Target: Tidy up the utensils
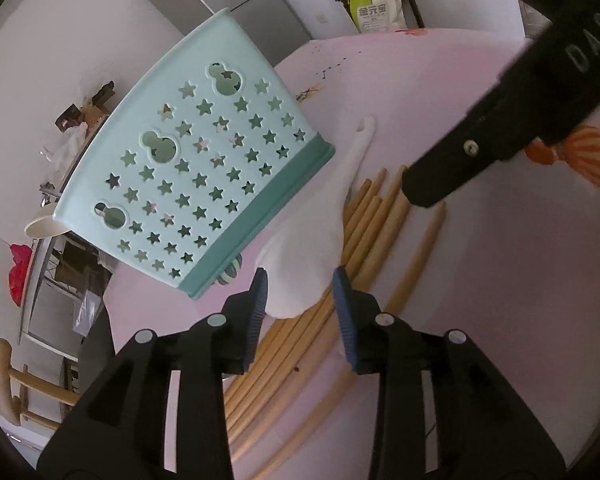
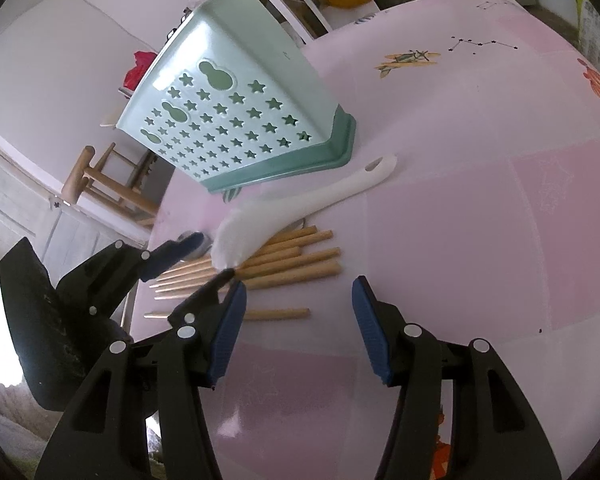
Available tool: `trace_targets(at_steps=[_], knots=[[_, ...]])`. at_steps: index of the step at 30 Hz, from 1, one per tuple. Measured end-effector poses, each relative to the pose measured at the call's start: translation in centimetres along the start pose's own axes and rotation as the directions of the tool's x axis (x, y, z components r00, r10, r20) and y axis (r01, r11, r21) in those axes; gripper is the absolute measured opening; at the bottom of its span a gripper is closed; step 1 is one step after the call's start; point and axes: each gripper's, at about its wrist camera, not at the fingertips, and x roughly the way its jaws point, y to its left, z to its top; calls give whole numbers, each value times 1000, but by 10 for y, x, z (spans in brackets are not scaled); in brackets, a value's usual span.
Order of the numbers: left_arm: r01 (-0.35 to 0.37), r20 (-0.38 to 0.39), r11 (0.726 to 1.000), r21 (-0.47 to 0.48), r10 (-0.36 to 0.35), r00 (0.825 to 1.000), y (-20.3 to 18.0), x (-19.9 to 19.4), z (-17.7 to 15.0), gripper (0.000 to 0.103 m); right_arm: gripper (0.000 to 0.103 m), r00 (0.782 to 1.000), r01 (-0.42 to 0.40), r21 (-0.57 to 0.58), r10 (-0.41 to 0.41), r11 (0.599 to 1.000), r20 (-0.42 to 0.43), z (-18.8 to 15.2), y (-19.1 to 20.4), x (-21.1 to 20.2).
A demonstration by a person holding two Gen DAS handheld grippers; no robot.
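A pale teal utensil holder (image 1: 204,172) with star cut-outs stands on the pink table; it also shows in the right wrist view (image 2: 236,120). A white rice paddle (image 1: 312,240) lies across several wooden chopsticks (image 1: 364,240), beside the holder. My left gripper (image 1: 300,300) is open, its fingers astride the paddle's wide end. In the right wrist view the paddle (image 2: 300,204) and chopsticks (image 2: 284,264) lie ahead of my open, empty right gripper (image 2: 298,316). The left gripper (image 2: 204,256) shows there at the paddle's wide end.
The pink tablecloth (image 2: 460,240) has printed pictures. A wooden chair (image 2: 112,188) stands beyond the table's left edge. Bags and boxes (image 1: 374,4) sit past the far edge. The right gripper's body (image 1: 500,128) reaches over the chopsticks.
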Motion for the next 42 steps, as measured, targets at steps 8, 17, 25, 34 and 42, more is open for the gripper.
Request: trace_targets(at_steps=[8, 17, 25, 34, 42], knots=[[-66, 16, 997, 37, 65, 998, -5, 5, 1, 30, 54, 1000, -2, 2, 2, 1000, 0, 0, 0, 0], [-151, 70, 988, 10, 150, 986, 4, -1, 7, 23, 54, 1000, -5, 5, 5, 1000, 2, 0, 0, 0], [-104, 36, 993, -62, 107, 994, 17, -5, 9, 24, 54, 1000, -4, 1, 4, 1000, 9, 2, 0, -2], [-28, -9, 953, -303, 27, 1000, 46, -17, -8, 24, 54, 996, 81, -111, -75, 990, 54, 22, 11, -4], [-23, -63, 842, -539, -14, 998, 90, -25, -49, 24, 54, 995, 81, -160, -72, 984, 63, 37, 22, 0]])
